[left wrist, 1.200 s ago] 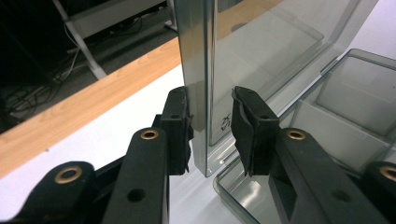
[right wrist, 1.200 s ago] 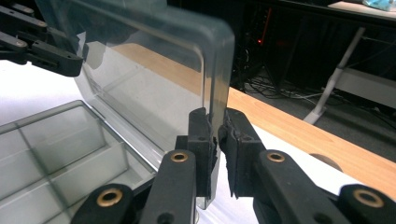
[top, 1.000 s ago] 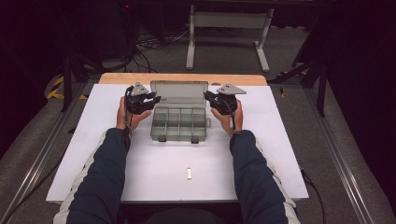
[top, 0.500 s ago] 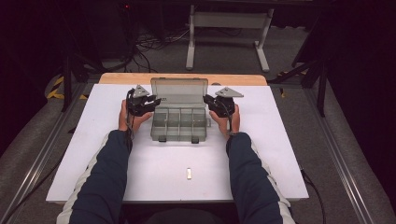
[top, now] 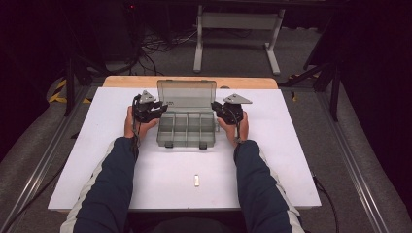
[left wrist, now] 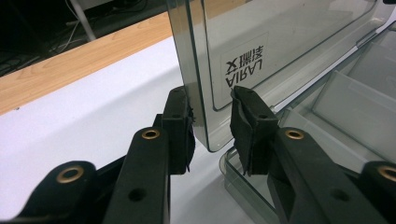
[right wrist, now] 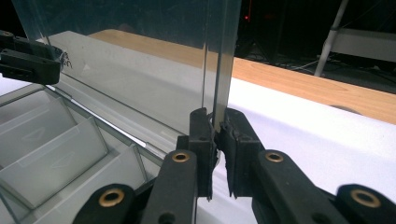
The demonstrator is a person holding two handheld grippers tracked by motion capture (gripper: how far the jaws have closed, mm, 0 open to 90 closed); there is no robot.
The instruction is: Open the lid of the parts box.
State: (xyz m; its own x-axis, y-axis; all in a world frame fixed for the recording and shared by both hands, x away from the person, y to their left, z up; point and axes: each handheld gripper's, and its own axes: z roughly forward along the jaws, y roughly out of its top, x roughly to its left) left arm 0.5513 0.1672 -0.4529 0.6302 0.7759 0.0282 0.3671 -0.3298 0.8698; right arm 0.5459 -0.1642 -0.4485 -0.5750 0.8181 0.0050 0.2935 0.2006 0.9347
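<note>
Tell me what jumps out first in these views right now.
A clear grey plastic compartment box sits mid-table on the white tabletop, its hinged lid standing open. The left gripper straddles the lid's left edge with a gap at one pad, and the right gripper pinches its right edge. A small white piece lies alone nearer the person.

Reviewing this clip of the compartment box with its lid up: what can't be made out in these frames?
- Small pale object on the table, high view: too small to identify.
- Lid label, left gripper view: seen mirrored through the plastic, partly unreadable.
- Compartments of the box, high view: contents too small to judge; both gripper views cut the box off.
- Left gripper: whether its right pad touches the lid is unclear.
</note>
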